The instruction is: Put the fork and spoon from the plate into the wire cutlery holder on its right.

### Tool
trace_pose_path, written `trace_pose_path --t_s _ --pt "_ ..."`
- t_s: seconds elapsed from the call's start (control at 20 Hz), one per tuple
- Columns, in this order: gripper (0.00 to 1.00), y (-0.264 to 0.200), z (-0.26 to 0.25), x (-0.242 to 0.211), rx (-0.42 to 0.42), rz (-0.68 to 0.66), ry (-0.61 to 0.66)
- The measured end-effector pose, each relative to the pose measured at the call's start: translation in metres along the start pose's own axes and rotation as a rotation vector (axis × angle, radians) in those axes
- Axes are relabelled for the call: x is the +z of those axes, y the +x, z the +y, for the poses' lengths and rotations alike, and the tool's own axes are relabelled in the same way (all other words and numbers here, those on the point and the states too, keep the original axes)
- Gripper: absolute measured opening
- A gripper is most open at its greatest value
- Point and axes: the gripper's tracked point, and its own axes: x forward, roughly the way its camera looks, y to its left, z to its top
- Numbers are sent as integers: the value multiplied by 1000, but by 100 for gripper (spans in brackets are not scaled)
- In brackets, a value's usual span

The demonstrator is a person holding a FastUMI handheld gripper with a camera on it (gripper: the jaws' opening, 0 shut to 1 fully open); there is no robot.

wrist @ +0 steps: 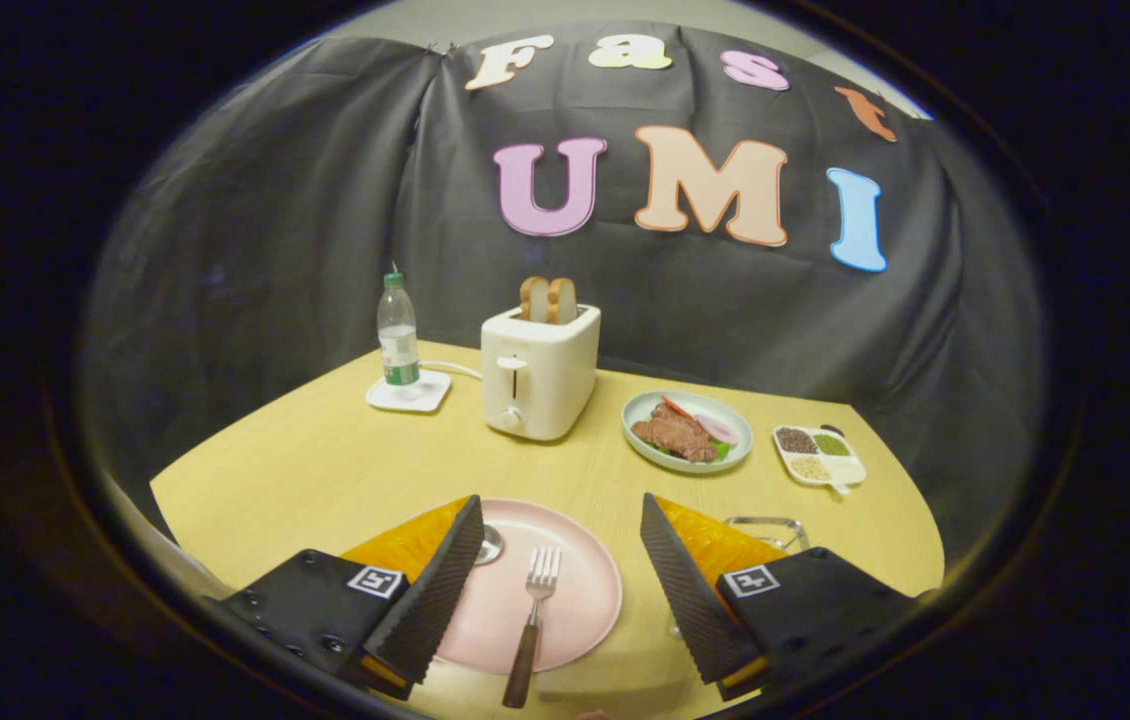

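The tool (562, 527) is held open above the plate (580, 610). The fork (531, 622) is seen between its fingers. The spoon (489, 545) is mostly hidden by the left finger, the holder (770, 530) by the right.

Gripper (561, 520) fingers spread wide above the pink plate (580, 560) — the fork (532, 620) lies between them.

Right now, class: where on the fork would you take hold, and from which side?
Grip the fork at its dark wooden handle, coming down from above. It lies flat on the pink plate, tines pointing away, and the handle end overhangs the rim, leaving room underneath. The gripper has its fingers open either side of it.
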Motion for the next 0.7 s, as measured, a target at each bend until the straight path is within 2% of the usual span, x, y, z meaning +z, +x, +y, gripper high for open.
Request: trace_pose_path --t_s 0.7 --pt "100 25 6 -97 37 255 -51"
